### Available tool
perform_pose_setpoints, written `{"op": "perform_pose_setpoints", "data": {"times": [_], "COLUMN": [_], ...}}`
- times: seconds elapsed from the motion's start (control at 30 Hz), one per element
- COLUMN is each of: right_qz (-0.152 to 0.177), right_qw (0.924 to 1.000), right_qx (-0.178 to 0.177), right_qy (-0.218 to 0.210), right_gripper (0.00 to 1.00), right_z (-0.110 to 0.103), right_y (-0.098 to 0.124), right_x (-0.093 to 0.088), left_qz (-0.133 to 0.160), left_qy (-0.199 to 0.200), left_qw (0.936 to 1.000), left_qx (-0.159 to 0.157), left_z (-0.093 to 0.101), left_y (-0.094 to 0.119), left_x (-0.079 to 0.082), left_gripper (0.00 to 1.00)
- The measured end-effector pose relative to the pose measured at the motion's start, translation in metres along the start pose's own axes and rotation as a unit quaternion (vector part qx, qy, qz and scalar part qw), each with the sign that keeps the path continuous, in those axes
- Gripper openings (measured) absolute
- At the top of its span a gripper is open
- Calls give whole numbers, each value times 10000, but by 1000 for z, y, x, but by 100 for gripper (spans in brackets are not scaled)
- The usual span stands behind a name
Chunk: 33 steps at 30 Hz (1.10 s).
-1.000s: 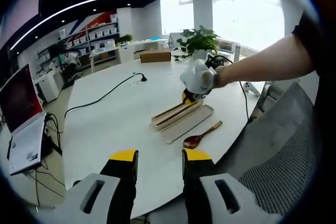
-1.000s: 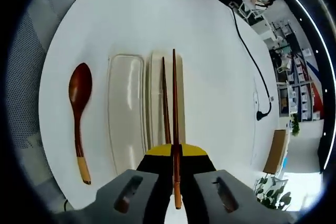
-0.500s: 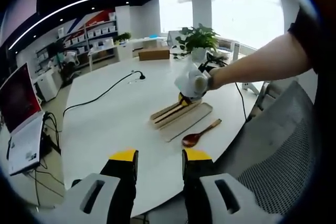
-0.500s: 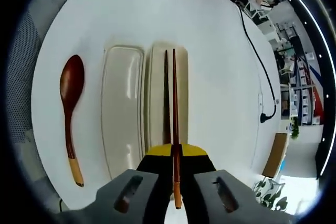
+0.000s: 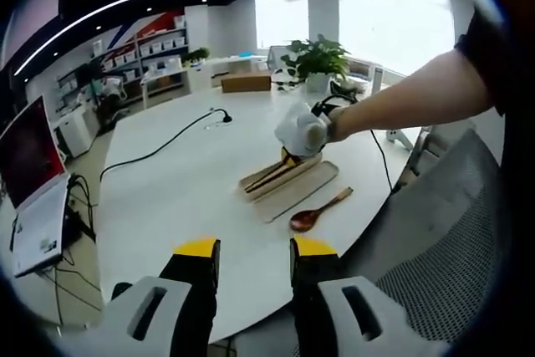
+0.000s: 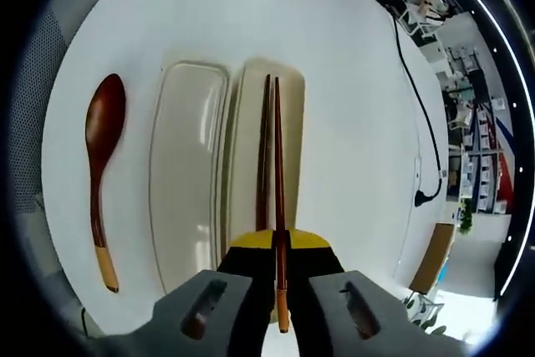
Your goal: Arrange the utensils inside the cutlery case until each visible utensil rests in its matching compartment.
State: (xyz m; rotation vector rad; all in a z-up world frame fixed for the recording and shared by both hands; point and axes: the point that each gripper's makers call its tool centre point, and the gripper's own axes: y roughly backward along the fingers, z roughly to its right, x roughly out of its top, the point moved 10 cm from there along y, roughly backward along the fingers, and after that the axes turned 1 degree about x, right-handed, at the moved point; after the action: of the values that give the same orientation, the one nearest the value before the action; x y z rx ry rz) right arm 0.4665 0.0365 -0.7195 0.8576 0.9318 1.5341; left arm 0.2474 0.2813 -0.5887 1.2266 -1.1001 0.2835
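White round table [image 5: 180,181] in an office, with the case [image 6: 251,165] near its edge.
Right gripper [image 6: 277,244] reaches over the case, jaws clamped on a chopstick [image 6: 278,173]; left gripper [image 5: 251,250] hangs back, jaws apart, holding nothing; spoon [image 6: 100,165] lies beside the lid [image 6: 185,173].

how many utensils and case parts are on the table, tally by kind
chopsticks: 2, one gripped by the right gripper, the chopstick, the other lying in the case tray
spoon: 1, on the table beside the case
case tray: 1
case lid: 1
total: 5
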Motion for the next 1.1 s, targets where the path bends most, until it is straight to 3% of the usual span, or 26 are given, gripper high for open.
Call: {"op": "perform_pose_setpoints", "data": {"times": [1.1], "right_qz": [47], "right_qw": [9997], "right_qx": [225], "right_qy": [9], "right_gripper": [2], "right_z": [1], "right_y": [-7], "right_x": [0], "left_qz": [-35], "left_qy": [18], "left_qw": [10000], "left_qx": [15], "left_z": [-1], "left_y": [-1], "left_x": [-1], "left_gripper": [34]}}
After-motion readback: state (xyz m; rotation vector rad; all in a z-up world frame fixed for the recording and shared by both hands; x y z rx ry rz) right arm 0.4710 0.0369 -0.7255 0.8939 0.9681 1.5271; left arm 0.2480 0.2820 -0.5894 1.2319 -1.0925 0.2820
